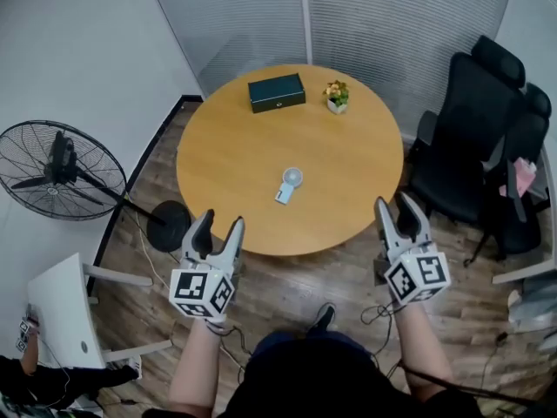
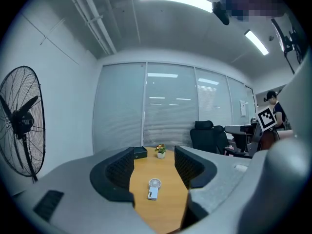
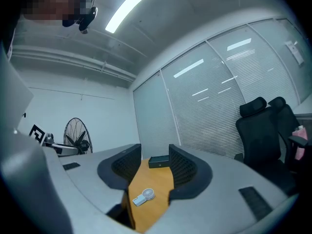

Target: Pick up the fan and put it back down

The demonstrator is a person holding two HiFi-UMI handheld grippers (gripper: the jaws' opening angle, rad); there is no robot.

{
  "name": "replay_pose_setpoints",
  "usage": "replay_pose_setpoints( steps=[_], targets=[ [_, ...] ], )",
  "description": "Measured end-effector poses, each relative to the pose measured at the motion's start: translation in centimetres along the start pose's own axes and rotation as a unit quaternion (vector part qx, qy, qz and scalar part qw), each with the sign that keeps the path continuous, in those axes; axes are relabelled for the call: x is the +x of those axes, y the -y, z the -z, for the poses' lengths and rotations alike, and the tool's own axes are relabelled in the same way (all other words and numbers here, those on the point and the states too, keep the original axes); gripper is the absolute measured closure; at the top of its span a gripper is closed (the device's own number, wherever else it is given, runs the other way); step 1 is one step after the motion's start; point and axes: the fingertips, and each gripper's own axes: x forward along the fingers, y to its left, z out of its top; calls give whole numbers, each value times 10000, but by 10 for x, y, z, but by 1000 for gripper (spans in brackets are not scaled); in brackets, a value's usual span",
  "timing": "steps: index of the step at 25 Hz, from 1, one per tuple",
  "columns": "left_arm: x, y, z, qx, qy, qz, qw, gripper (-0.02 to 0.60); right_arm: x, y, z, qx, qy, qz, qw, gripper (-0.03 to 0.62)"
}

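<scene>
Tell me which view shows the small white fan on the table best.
Head view: the handheld fan lies fully visible from above on the round table. Both gripper views show it whole too, but smaller and at a shallow angle.

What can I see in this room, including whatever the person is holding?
table: one, round, light wood, middle of the room.
handheld fan: one, white, lying near the table's middle.
box: one, dark green, far side of the table.
potted plant: one, small, flowers in a white pot, right of the box.
pedestal fan: one, black, on the floor left of the table.
office chairs: two, black, right of the table.
white chair: one, near left corner.
left gripper: one, grey, jaws open, empty, short of the table's near edge.
right gripper: one, grey, jaws open, empty, at the near right edge.
</scene>
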Motion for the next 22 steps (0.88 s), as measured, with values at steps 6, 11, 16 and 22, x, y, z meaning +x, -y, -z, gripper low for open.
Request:
replay_pose_setpoints(
  steps=[6,11,16,22],
  targets=[
    [32,8,18,-131,-234,-26,9996,328,12,28,6,38,-150,7,9999,422],
    [61,4,43,-241,-483,-6,9985,328,31,44,17,38,-306,72,9995,422],
    [104,-9,75,-361,-775,121,9963,328,61,58,26,-30,-419,189,9989,422],
    [159,-25,117,-486,-1238,402,9903,328,107,65,21,-189,-500,345,9980,422]
  ],
)
